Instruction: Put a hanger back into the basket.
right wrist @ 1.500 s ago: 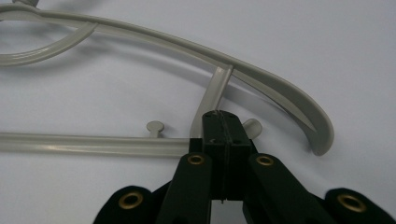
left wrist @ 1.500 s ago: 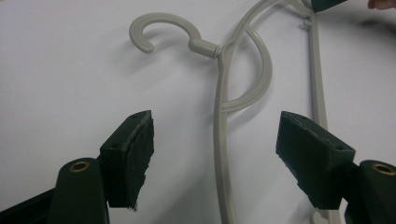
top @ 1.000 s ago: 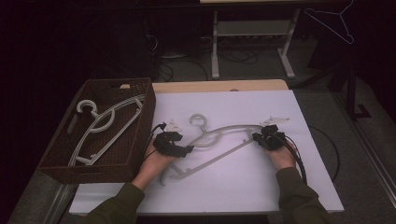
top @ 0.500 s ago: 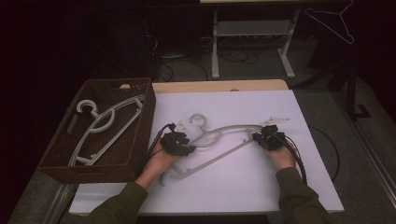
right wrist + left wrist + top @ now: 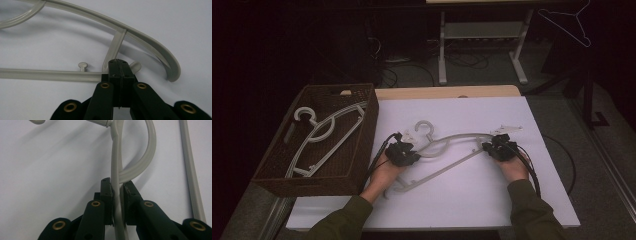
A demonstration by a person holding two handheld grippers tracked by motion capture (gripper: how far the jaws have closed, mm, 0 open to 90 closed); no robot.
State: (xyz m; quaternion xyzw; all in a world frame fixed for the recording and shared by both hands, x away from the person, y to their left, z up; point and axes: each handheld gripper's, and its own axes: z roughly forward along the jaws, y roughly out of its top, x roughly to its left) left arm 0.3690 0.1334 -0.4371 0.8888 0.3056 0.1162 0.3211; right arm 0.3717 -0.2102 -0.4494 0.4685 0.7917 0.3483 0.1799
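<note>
A grey plastic hanger (image 5: pixel 452 137) lies flat on the white table, hook pointing away from me. My left gripper (image 5: pixel 412 152) sits at the hanger's left arm, just below the hook. In the left gripper view its jaws have just been closing, and the pads of the gripper (image 5: pixel 117 186) now press both sides of the thin arm of the hanger (image 5: pixel 116 157). My right gripper (image 5: pixel 489 146) is at the hanger's right end. In the right gripper view that gripper (image 5: pixel 119 63) stands shut where the lower bar meets the curved shoulder of the hanger (image 5: pixel 140 37).
A brown woven basket (image 5: pixel 369 117) stands at the table's left and holds more grey hangers (image 5: pixel 319 132). A small white clip (image 5: pixel 507 130) lies just beyond the right gripper. Behind the table are a metal rack (image 5: pixel 482 30) and a wire hanger (image 5: pixel 572 20).
My left gripper slid a little to the right onto the hanger's left arm and its jaws closed around it. The right hand and the hanger stayed where they were.
</note>
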